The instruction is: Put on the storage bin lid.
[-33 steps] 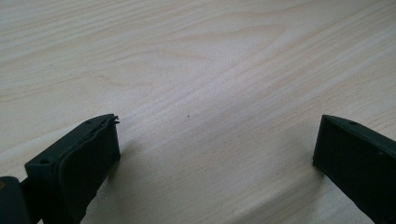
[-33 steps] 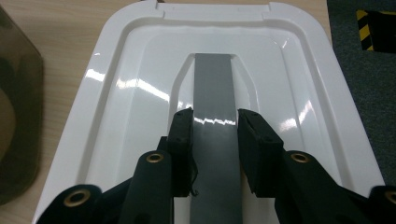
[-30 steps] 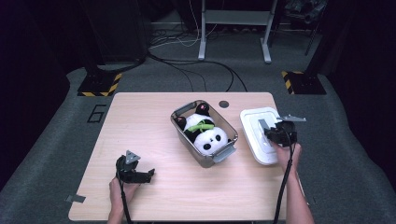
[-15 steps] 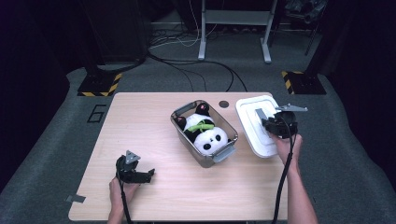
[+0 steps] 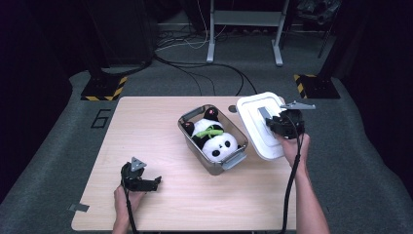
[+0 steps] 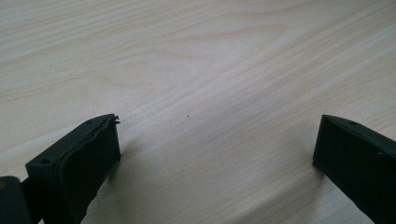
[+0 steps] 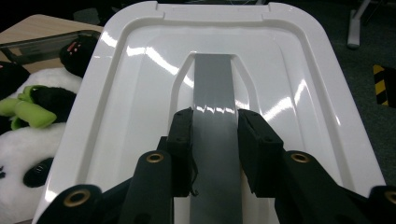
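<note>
Two grippers work here: nearest, the left gripper (image 5: pixel 153 184) rests open on the table (image 5: pixel 146 126), while beyond the bin (image 5: pixel 213 140) the right gripper (image 7: pixel 215 140) clamps the lid (image 7: pixel 140 93) by its grey handle (image 7: pixel 212 84), apparently to cover the panda (image 5: pixel 214 139).

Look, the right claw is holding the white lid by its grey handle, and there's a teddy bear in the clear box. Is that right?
Almost. The right claw does grip the white lid by its grey handle, but the toy in the clear box is a panda, black and white with a green bow, not a teddy bear. The high view shows it best.
</note>
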The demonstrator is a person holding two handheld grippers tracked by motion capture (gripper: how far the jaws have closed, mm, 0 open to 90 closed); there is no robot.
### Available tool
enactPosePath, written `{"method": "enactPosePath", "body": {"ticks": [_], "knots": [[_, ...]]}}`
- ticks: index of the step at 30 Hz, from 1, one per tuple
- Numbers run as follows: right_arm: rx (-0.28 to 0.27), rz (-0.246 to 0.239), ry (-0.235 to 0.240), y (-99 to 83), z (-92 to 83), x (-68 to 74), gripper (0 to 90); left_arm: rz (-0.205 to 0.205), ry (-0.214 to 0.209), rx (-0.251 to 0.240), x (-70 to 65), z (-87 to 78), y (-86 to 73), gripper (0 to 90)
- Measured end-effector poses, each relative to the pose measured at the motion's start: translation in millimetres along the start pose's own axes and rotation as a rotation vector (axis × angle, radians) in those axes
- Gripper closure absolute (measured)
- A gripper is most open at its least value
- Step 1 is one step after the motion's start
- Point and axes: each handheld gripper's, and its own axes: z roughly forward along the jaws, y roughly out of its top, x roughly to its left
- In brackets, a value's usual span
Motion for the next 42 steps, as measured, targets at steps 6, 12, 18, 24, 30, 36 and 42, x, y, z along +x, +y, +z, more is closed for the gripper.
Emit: {"method": "enactPosePath", "body": {"ticks": [6,12,18,24,30,36,42], "knots": [[-0.005,-0.018,0.035,10.5,3.2,16.9,67.1,0.001,0.002,-0.001,-0.1,0.0,-0.1,0.0],[-0.006,-0.037,0.068,19.7,9.1,35.0,67.1,0.002,0.002,-0.002,-0.2,0.0,-0.1,0.0],[0.001,-0.063,0.108,26.6,16.9,54.8,67.1,0.003,0.002,-0.001,-0.2,-0.2,-0.1,0.0],[0.014,-0.079,0.143,31.4,25.9,73.1,67.1,0.004,0.002,-0.001,-0.2,-0.1,-0.1,0.0],[0.028,-0.098,0.174,36.2,34.4,91.5,67.1,-0.004,0.000,-0.003,-0.6,0.1,-0.2,0.0],[0.039,-0.121,0.198,39.7,41.6,107.3,67.1,-0.004,0.000,-0.003,-0.7,0.0,-0.2,0.0],[0.058,-0.137,0.210,40.6,48.8,119.7,67.1,-0.005,0.000,-0.003,-0.8,0.0,-0.3,0.0]]}}
